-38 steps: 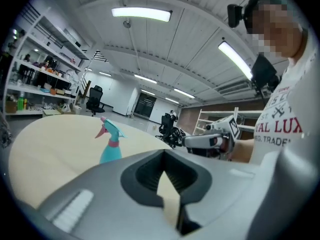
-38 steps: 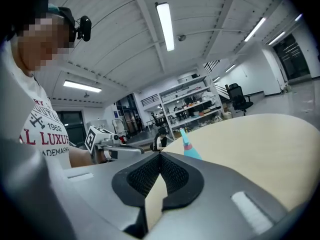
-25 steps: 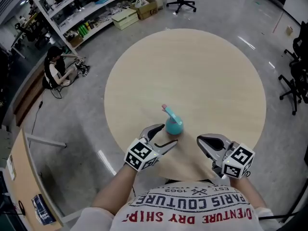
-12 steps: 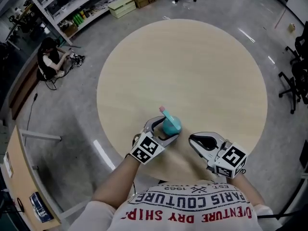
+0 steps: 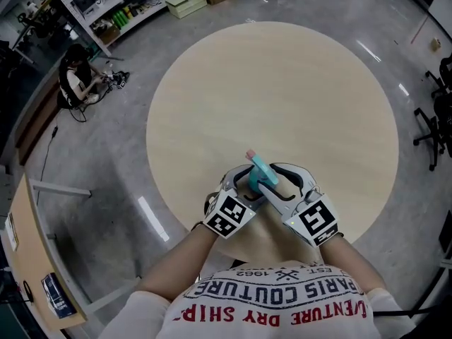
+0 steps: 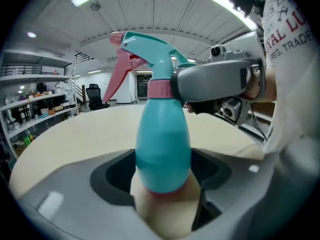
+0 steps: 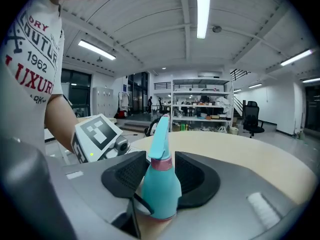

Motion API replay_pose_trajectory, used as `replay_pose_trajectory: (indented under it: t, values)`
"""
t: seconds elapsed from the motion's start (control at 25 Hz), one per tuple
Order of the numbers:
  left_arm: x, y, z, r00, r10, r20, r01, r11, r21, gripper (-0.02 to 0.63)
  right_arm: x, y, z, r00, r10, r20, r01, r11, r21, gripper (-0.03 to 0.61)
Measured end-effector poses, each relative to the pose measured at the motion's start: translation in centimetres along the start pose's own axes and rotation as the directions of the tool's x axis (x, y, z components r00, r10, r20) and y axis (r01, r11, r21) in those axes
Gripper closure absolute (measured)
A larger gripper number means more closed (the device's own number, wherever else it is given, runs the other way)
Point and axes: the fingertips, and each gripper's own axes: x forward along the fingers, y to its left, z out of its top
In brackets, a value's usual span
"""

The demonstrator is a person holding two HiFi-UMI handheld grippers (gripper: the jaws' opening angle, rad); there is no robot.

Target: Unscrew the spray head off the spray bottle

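The teal spray bottle (image 6: 162,149) stands upright near the 6 o'clock edge of the round beige table (image 5: 282,83), straight in front of the person, with both grippers around it. The left gripper (image 5: 247,183) reaches in from 7 o'clock. Its jaws are clamped on the wide lower body of the bottle, and the dark pads meet the plastic on both sides. The right gripper (image 5: 277,182) reaches in from 5 o'clock and sits higher. Its jaws stand apart, one on each side of the pink collar (image 6: 160,89), and a small gap shows between each pad and the neck. The spray head (image 5: 260,167) is still on the bottle. Its nozzle points toward 11 o'clock, and the pink trigger (image 6: 117,76) hangs below the nozzle. On the grey floor at 10 o'clock from the table, a person (image 5: 76,83) sits beside the shelving (image 5: 120,6).
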Motion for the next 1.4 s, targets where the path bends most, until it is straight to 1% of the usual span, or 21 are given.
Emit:
replay_pose_trajectory:
  t: [0.08,0.16,0.32,0.4,0.48,0.56,0.64,0.8,0.84,0.88,0.92,0.96,1.0,1.04,1.08,1.16,1.2,1.24,1.28,1.32,1.4]
  values:
    - [0.1,0.1,0.1,1.000,0.023,-0.007,-0.023,1.000,-0.011,0.274,0.5,-0.2,-0.1,1.000,-0.012,-0.007,0.012,1.000,-0.021,0.401]
    - [0.2,0.2,0.0,0.999,0.049,-0.013,-0.049,0.998,-0.026,0.274,0.8,-0.2,-0.3,1.000,-0.020,-0.010,0.020,0.999,-0.027,0.423]
    - [0.1,0.1,0.0,0.997,0.072,-0.014,-0.073,0.997,-0.037,0.275,0.7,-0.1,-0.3,1.000,0.012,-0.011,-0.012,1.000,-0.013,0.434]
    - [0.0,-0.2,0.0,0.999,0.047,-0.007,-0.047,0.999,-0.021,0.275,0.5,0.1,-0.2,0.998,0.062,-0.010,-0.062,0.998,0.003,0.439]
    - [-0.2,-0.7,0.0,1.000,-0.026,0.000,0.026,0.999,0.025,0.275,0.2,0.5,-0.2,0.988,0.156,-0.009,-0.156,0.988,-0.013,0.440]
    - [-0.5,-1.2,-0.1,0.992,-0.124,-0.007,0.124,0.988,0.089,0.275,0.1,1.0,-0.1,0.963,0.270,-0.022,-0.271,0.959,-0.085,0.442]
    - [-0.6,-1.6,-0.1,0.976,-0.215,-0.026,0.216,0.966,0.143,0.275,0.0,1.4,0.0,0.927,0.374,-0.043,-0.376,0.915,-0.146,0.445]
    - [-0.9,-2.2,-0.4,0.928,-0.364,-0.083,0.374,0.900,0.224,0.275,-0.4,2.0,-0.2,0.836,0.545,-0.057,-0.547,0.823,-0.151,0.446]
    - [-1.0,-2.2,-0.4,0.918,-0.386,-0.094,0.398,0.888,0.233,0.275,-0.4,2.0,-0.3,0.819,0.571,-0.062,-0.573,0.805,-0.153,0.446]
    - [-1.0,-2.2,-0.4,0.912,-0.398,-0.099,0.410,0.882,0.232,0.275,-0.4,1.9,-0.3,0.810,0.583,-0.067,-0.586,0.796,-0.153,0.446]
    - [-1.0,-2.1,-0.3,0.911,-0.400,-0.097,0.411,0.883,0.225,0.275,-0.3,1.8,-0.3,0.811,0.581,-0.070,-0.584,0.797,-0.153,0.445]
    - [-1.0,-2.0,-0.3,0.916,-0.392,-0.088,0.402,0.891,0.212,0.275,-0.3,1.7,-0.2,0.824,0.564,-0.064,-0.566,0.810,-0.151,0.443]
    - [-0.9,-1.9,-0.2,0.924,-0.374,-0.075,0.381,0.903,0.197,0.275,-0.2,1.5,-0.1,0.845,0.534,-0.045,-0.534,0.833,-0.146,0.439]
    - [-0.8,-1.7,-0.1,0.937,-0.343,-0.060,0.348,0.920,0.180,0.275,-0.2,1.2,0.0,0.870,0.493,-0.014,-0.490,0.861,-0.136,0.414]
    - [-0.6,-1.5,0.0,0.954,-0.298,-0.047,0.301,0.940,0.158,0.275,-0.2,1.0,0.1,0.896,0.443,0.020,-0.438,0.891,-0.120,0.335]
    - [-0.2,-0.8,0.3,0.984,-0.177,-0.025,0.178,0.980,0.083,0.275,-0.2,0.2,-0.2,0.949,0.311,0.060,-0.307,0.950,-0.059,0.327]
    - [0.0,-0.5,0.4,0.993,-0.113,-0.018,0.114,0.993,0.035,0.275,-0.2,-0.3,-0.3,0.971,0.231,0.064,-0.231,0.973,-0.012,0.341]
    - [0.2,-0.3,0.5,0.998,-0.054,-0.016,0.054,0.998,-0.011,0.275,-0.2,-0.8,-0.4,0.986,0.157,0.060,-0.160,0.986,0.038,0.373]
    - [0.3,-0.1,0.6,1.000,-0.003,-0.018,0.002,0.999,-0.048,0.275,-0.2,-1.1,-0.4,0.993,0.101,0.054,-0.105,0.992,0.074,0.387]
    - [0.4,0.0,0.7,0.999,0.038,-0.022,-0.040,0.997,-0.073,0.275,-0.1,-1.2,-0.4,0.997,0.065,0.047,-0.069,0.994,0.090,0.387]
    - [0.6,0.1,0.8,0.995,0.094,-0.031,-0.097,0.991,-0.095,0.275,-0.1,-1.3,-0.4,0.999,0.029,0.044,-0.033,0.995,0.095,0.390]
